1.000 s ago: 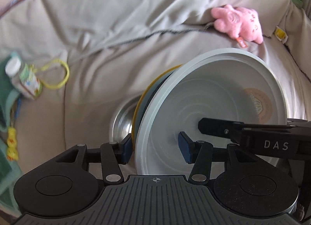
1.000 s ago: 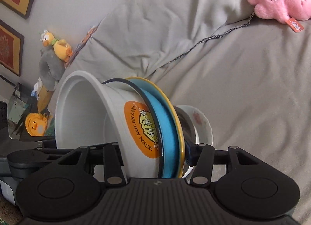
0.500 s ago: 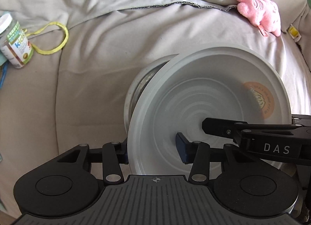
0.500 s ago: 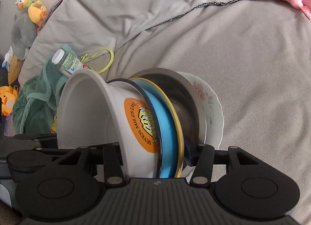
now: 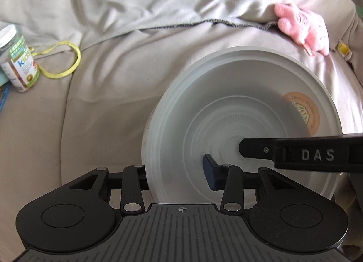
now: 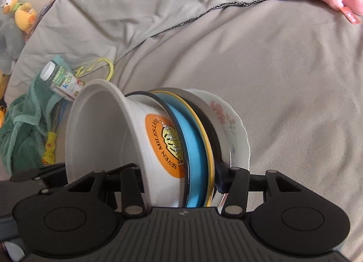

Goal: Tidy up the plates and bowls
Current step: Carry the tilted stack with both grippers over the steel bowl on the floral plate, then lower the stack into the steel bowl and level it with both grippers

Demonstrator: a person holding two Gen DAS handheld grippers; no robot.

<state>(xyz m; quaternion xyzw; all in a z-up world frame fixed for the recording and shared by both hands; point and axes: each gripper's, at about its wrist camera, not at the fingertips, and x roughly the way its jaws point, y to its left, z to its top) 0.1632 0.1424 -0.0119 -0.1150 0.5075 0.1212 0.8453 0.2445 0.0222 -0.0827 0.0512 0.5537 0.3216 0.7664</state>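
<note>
Item: a nested stack of tableware, held between two hand-held grippers above a grey fabric-covered cushion (image 6: pixel 283 85).

Contents, as seen from the right wrist, innermost first: a deep white plastic bowl with an orange round label (image 6: pixel 140 139); a dark-rimmed dish (image 6: pixel 174 123), of which only the edge is shown; a blue plate with a yellow rim (image 6: pixel 195 146); a grey metal bowl (image 6: pixel 212 123); a white ceramic plate with a pink floral print (image 6: pixel 229 121). The stack is seen nearly edge-on, tilted, with the white bowl's mouth turned to the left of the picture.

Right gripper (image 6: pixel 181 178): pinched across the stack, one finger inside the white bowl, the blue-padded finger at the blue plate's back, with the metal bowl and floral plate beyond it.

Left gripper (image 5: pixel 177 171): jaws just closing, straddling the white bowl's rim, its blue pad inside the bowl and the other finger hidden outside; pad contact cannot be told. A black finger of the right gripper, marked DAS, is seen reaching into the bowl from the right.

Surroundings: a pink plush toy (image 5: pixel 304 28) at the cushion's seam; a white-capped supplement bottle (image 5: pixel 18 60) beside a yellow cord loop (image 5: pixel 65 58); a green towel (image 6: pixel 20 130); a yellow duck plush (image 6: pixel 22 12)
</note>
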